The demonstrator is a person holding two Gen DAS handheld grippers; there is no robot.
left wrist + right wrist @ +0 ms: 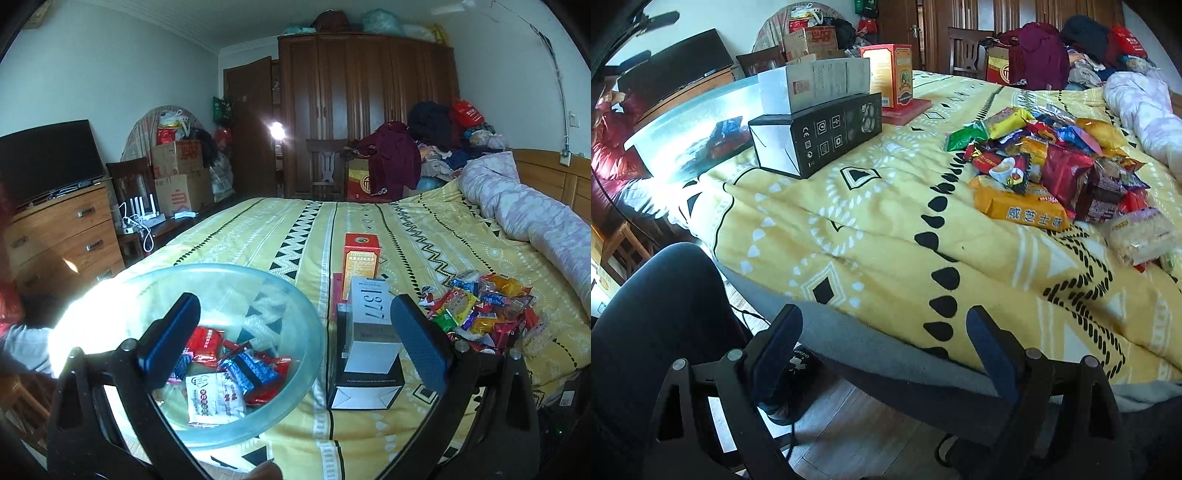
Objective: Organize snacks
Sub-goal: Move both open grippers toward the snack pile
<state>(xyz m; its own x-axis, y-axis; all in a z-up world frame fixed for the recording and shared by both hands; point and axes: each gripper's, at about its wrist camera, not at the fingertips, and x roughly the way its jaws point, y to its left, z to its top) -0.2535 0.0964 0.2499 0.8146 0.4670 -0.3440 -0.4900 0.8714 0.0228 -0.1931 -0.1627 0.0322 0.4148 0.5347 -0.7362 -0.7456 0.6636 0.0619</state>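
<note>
A clear glass bowl (295, 317) sits on the yellow patterned bedspread (406, 236) at the lower left of the left wrist view, with several wrapped snacks (236, 373) in it. My left gripper (295, 339) hangs open over the bowl's right half, nothing between its fingers. A heap of loose snack packets (484, 314) lies to the right; in the right wrist view the same snack heap (1056, 170) spreads across the upper right. My right gripper (882, 350) stands open at the bed's near edge, well short of the heap. The bowl (690, 129) shows there at the left.
A black box (365, 376) with a white box (371, 325) stacked on it stands between bowl and heap, a red-orange carton (360, 258) behind them. A person's dark-trousered leg (653, 332) is by the bed edge. A rolled quilt (528, 218) lies at the far right.
</note>
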